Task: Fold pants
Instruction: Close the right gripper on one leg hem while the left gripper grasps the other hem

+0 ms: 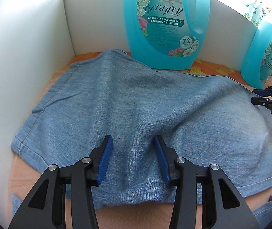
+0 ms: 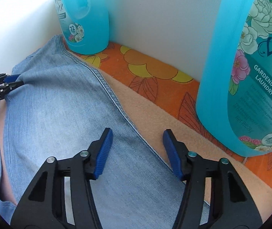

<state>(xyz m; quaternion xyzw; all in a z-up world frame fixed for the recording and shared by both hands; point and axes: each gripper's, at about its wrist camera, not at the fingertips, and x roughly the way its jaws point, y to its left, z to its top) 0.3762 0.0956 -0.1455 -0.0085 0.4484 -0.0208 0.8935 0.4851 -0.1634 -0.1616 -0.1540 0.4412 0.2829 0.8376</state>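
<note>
White wall panel (image 1: 27, 43) closes off the left side and turns the corner to run along the far edge. Peach cloth (image 1: 32, 173) covers the surface, with an orange floral band (image 2: 151, 76) at its far edge under the wall.

Pants (image 1: 128, 103), light blue denim, lie spread across the cloth from the left wall towards the right, rumpled, with a raised hump near the middle. Hem stitching shows on the left end; a stitched seam edge (image 2: 109, 93) runs along the far side, next to the floral band.

Left gripper (image 1: 134, 145): angled down over the near part of the denim, blue pads (image 1: 105, 158) standing apart with fabric lying in the gap. Pads not visibly pressing on it, so released, no grasp.

First detergent bottle (image 1: 164, 24), turquoise, stands upright at the far wall, base touching the far edge of the pants.

Right gripper (image 2: 137, 148): also angled down, straddling the seam edge; left pad over denim, right pad over bare peach cloth. Fingers apart, nothing pinched, released. In the left wrist view its tips (image 1: 260, 96) sit at the right end of the pants.

Second detergent bottle (image 2: 250, 76), same type, stands at far right on the floral band, apart from the pants.
</note>
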